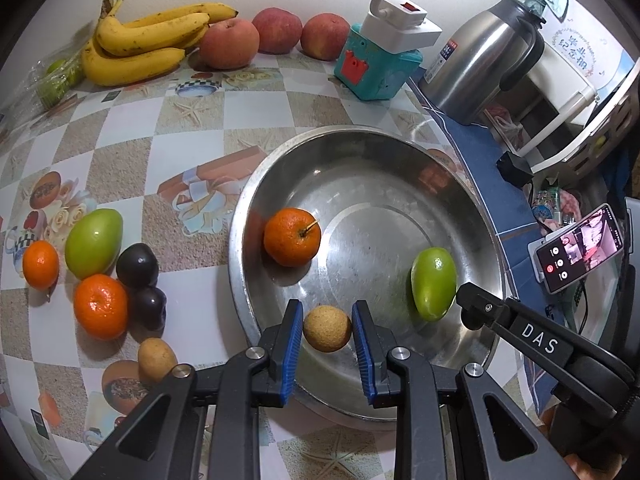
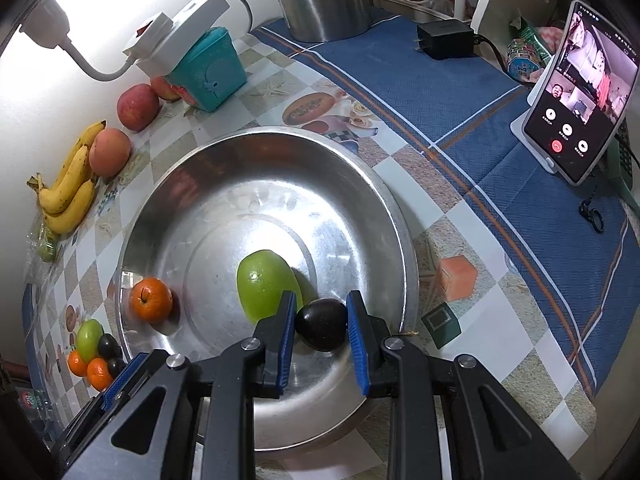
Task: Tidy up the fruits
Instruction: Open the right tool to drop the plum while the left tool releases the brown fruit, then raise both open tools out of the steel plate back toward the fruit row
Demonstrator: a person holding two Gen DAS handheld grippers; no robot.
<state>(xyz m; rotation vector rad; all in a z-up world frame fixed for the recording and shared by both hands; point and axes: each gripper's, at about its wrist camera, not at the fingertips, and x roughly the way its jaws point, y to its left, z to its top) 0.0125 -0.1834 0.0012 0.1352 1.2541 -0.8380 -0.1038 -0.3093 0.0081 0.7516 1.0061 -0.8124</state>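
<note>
Left wrist, jaws clamping rough tan round fruit (image 1: 327, 328), right jaws gripping smooth dark plum (image 2: 321, 324), steel bowl (image 1: 400, 140)

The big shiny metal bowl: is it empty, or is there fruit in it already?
Not empty. The steel bowl already holds an orange tangerine and a green mango-shaped fruit lying on its bottom.

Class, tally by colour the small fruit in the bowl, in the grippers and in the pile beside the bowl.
Orange: 3
Green: 2
Dark: 3
Brown: 2
Total: 10
</note>
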